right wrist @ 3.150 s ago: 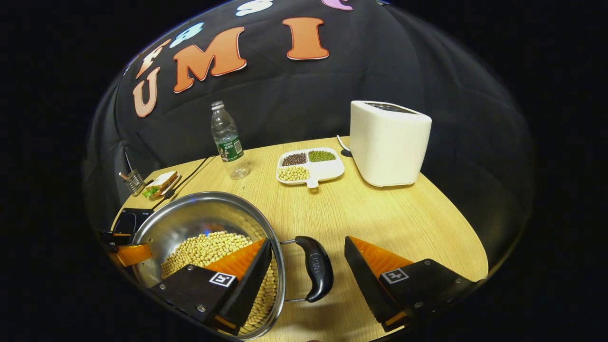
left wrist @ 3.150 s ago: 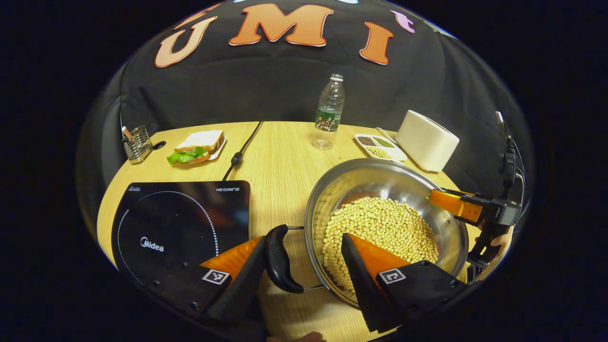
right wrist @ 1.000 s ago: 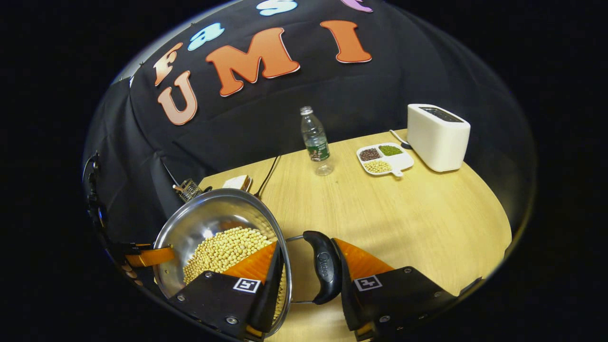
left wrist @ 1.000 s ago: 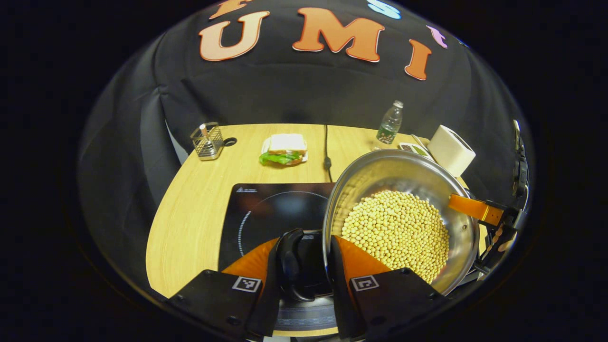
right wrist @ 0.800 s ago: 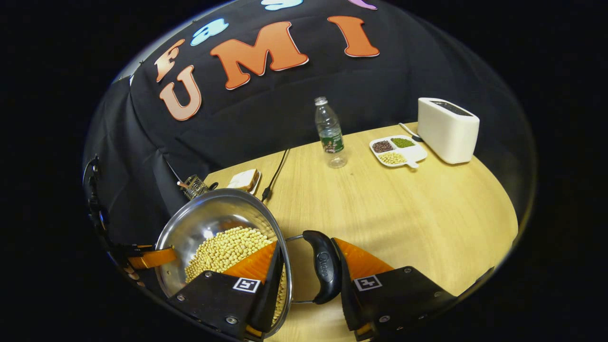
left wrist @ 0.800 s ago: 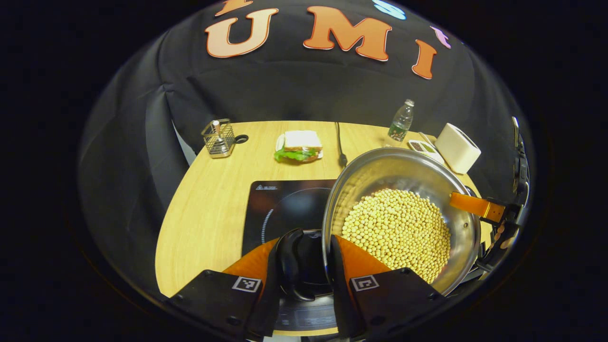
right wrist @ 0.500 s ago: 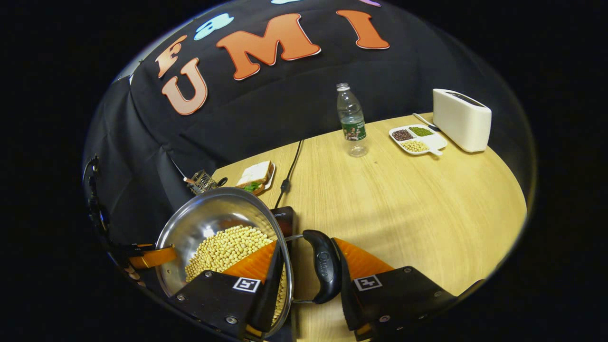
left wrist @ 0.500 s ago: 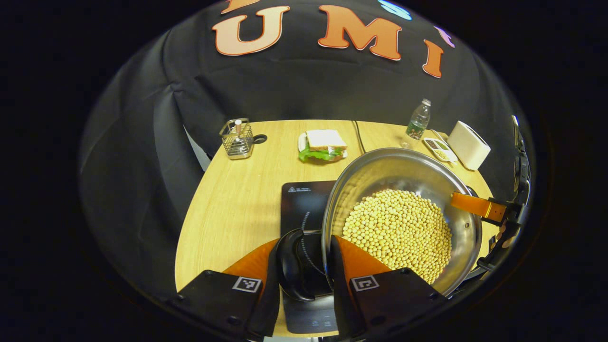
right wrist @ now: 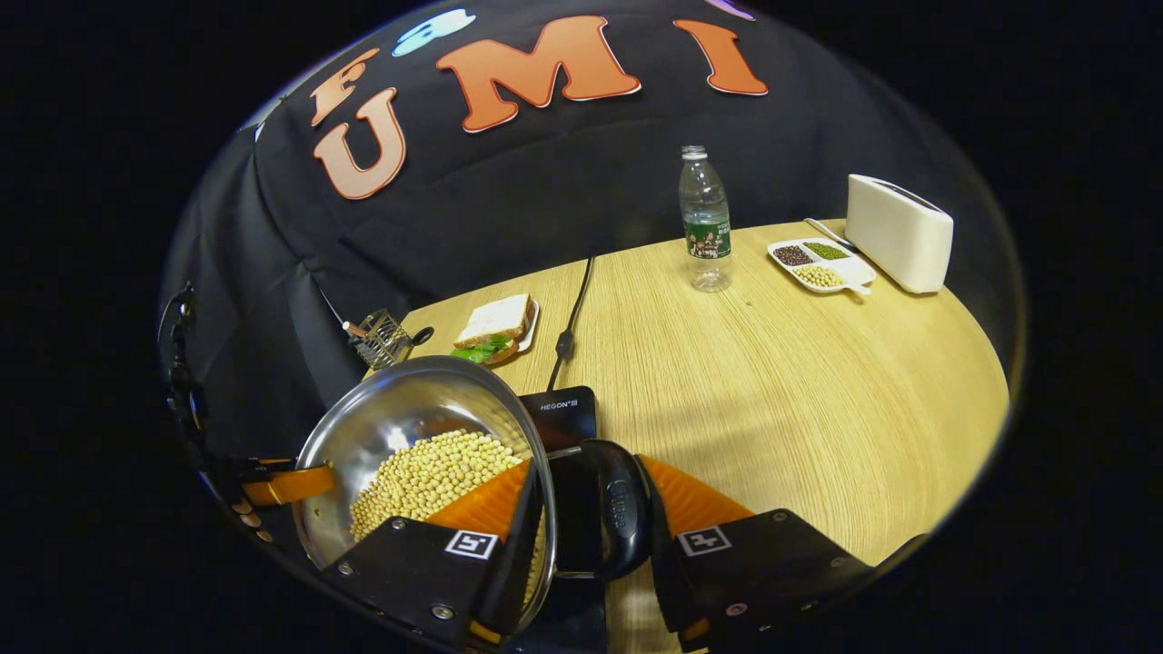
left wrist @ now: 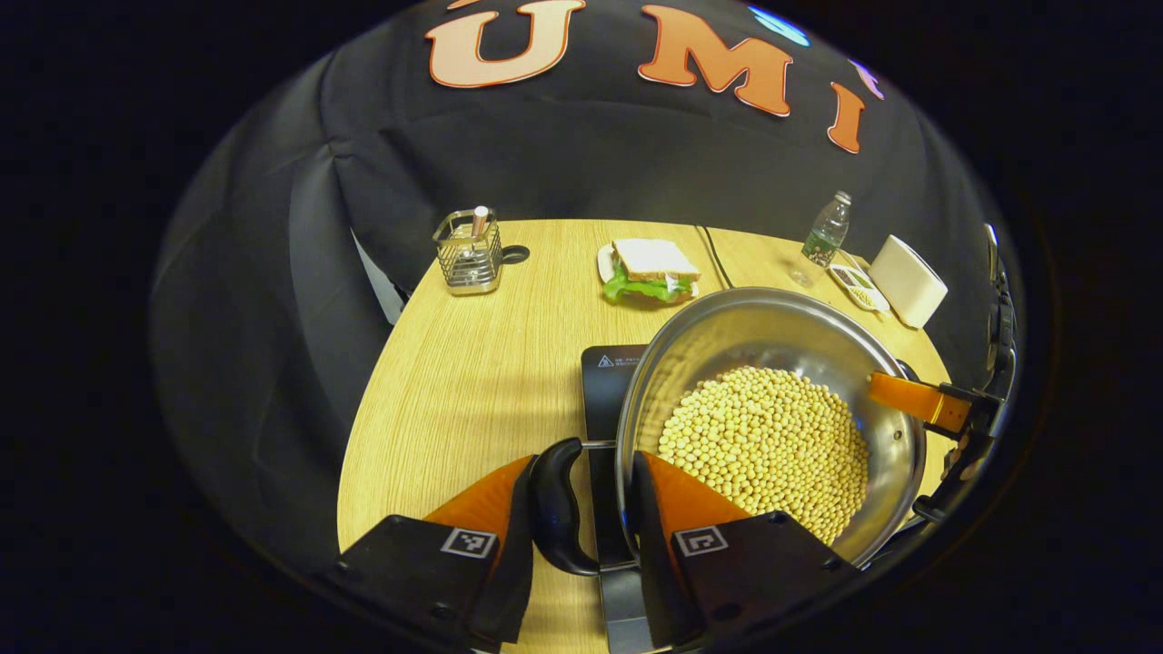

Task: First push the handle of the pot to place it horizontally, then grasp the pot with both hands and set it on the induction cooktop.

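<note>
Spanning both views, the wooden worktop (right wrist: 800, 381) carries the induction cooktop (left wrist: 602, 381); the bean-filled pot (left wrist: 772, 427) hangs over it. Each tool, left (left wrist: 581, 509) and right (right wrist: 586, 522), is clamped around a black handle (left wrist: 554, 509).

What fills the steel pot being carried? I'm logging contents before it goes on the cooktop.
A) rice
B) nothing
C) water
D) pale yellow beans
D: the pot holds a heap of round pale yellow beans, seen in both gripper views.
</note>
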`<state>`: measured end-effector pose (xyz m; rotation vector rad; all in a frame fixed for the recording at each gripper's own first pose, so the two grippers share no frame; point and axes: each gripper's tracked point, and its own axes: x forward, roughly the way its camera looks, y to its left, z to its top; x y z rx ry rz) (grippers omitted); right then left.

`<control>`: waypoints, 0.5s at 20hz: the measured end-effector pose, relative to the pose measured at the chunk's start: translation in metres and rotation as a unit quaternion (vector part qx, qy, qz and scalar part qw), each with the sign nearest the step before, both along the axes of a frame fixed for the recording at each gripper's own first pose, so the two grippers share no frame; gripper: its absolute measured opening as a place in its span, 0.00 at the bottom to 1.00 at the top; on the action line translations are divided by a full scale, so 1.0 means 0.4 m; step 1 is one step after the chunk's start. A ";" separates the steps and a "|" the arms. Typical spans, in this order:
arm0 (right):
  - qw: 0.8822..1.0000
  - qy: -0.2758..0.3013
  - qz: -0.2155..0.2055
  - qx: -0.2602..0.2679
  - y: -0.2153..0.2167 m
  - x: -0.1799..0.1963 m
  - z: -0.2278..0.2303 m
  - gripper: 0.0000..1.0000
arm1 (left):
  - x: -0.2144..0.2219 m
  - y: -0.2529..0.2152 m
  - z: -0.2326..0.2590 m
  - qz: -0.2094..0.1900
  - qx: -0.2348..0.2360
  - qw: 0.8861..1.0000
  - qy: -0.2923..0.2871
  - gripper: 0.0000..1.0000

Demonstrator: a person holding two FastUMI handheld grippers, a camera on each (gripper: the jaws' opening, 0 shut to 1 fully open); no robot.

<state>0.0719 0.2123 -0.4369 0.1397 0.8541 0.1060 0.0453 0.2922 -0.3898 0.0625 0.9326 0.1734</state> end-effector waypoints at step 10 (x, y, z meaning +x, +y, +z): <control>0.994 -0.109 -0.007 -0.004 -0.056 0.041 0.217 0.95 | -0.021 -0.020 0.178 0.030 0.086 0.994 -0.065 0.92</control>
